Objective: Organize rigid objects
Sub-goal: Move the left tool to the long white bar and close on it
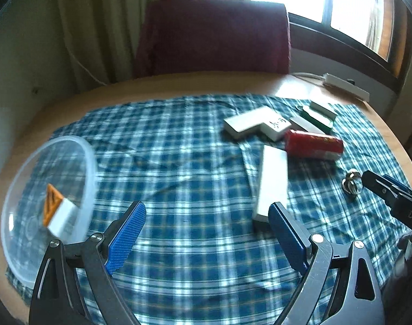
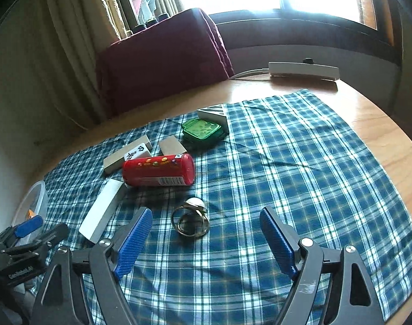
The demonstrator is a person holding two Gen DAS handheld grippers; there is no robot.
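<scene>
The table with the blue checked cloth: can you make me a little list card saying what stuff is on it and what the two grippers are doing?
cloth: blue plaid tablecloth on a wooden table
bowl: clear plastic bowl at the left, holding an orange-and-white block
loose things: red tube on its side, white blocks, green box, metal ring
left gripper: open, empty
right gripper: open, empty, just behind the ring

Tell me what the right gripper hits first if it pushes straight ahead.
Probably the small metal ring puzzle on the blue checked cloth: it lies just ahead of the open right gripper, left of centre. Depth is uncertain; it could pass over it.
</scene>
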